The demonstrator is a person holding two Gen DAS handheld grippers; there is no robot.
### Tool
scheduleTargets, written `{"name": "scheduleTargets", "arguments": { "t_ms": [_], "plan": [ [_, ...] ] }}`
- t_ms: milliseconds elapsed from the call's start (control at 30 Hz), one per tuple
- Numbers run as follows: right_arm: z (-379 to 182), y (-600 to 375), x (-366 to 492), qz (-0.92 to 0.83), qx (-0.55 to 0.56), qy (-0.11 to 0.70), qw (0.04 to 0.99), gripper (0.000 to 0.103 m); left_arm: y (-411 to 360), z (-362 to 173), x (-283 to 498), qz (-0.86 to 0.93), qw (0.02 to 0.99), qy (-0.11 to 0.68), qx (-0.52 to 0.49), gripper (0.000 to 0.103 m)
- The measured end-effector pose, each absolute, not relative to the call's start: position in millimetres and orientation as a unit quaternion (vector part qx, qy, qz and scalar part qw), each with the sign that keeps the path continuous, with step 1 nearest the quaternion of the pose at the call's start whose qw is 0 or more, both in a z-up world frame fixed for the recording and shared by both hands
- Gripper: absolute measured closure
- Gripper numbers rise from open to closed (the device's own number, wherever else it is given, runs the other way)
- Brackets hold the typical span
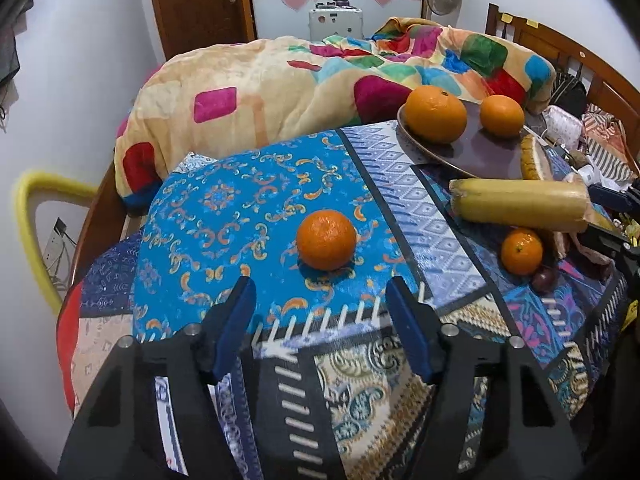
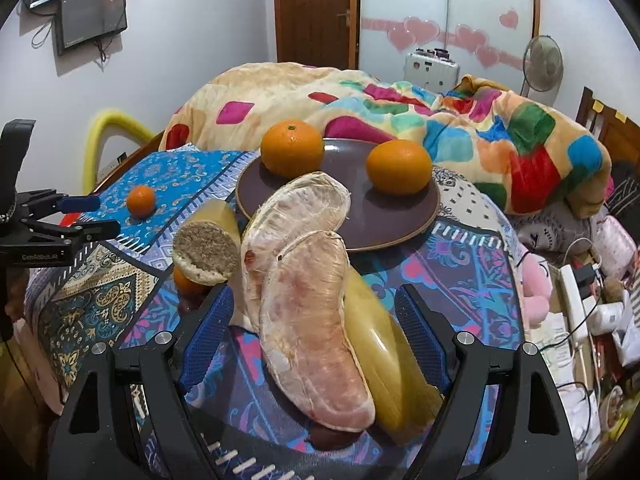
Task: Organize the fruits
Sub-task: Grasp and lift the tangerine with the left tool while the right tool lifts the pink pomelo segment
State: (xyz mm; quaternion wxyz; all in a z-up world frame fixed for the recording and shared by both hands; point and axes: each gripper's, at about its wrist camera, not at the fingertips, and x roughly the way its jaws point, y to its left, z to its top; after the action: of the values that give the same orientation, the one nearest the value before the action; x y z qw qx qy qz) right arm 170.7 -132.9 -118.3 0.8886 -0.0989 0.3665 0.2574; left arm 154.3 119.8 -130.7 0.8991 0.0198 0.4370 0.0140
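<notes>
A lone orange (image 1: 326, 240) sits on the blue patterned cloth (image 1: 224, 216), just beyond the tips of my left gripper (image 1: 320, 284), which is open and holds nothing. A brown plate (image 2: 348, 156) carries two oranges (image 2: 292, 152) (image 2: 400, 166). In front of the plate lie two peeled pomelo segments (image 2: 316, 320), a banana (image 2: 384, 360) and a cut banana piece (image 2: 208, 240). My right gripper (image 2: 314, 292) is open, its fingers either side of the near pomelo segment and the banana. A small orange (image 1: 522, 252) sits under the cut banana piece.
A small dark red fruit (image 1: 544, 280) lies beside the small orange. A rumpled colourful blanket (image 1: 280, 80) is heaped behind the cloth. Clutter with cables and a power strip (image 2: 576, 300) fills the right side. The left gripper (image 2: 98, 216) shows at the left edge of the right wrist view.
</notes>
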Motion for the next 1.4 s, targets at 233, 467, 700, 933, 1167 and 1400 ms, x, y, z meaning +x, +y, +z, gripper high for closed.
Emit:
{"name": "scheduleTargets", "arguments": {
  "t_ms": [233, 467, 700, 933, 1167, 1400],
  "plan": [
    [-120, -128, 168, 0.258, -0.139, 0.354, 0.888, 0.052, 120, -138, 175, 0.011, 0.899, 0.438, 0.015, 0.039],
    [-119, -123, 169, 0.264, -0.154, 0.345, 0.888, 0.06, 128, -144, 192, 0.009, 0.892, 0.452, -0.019, 0.052],
    [-116, -131, 171, 0.272, -0.123, 0.342, 0.891, 0.063, 126, -147, 191, 0.001, 0.89, 0.456, -0.016, 0.067],
    [-98, -140, 164, 0.264, -0.109, 0.322, 0.902, 0.064, 113, -126, 170, 0.007, 0.905, 0.426, 0.005, 0.068],
    [-80, -156, 153, 0.258, -0.086, 0.303, 0.913, 0.064, 96, -96, 147, 0.004, 0.919, 0.395, 0.006, 0.068],
    [-61, -168, 149, 0.258, -0.067, 0.282, 0.922, 0.065, 79, -73, 141, -0.004, 0.928, 0.373, 0.008, 0.068]
  ]
}}
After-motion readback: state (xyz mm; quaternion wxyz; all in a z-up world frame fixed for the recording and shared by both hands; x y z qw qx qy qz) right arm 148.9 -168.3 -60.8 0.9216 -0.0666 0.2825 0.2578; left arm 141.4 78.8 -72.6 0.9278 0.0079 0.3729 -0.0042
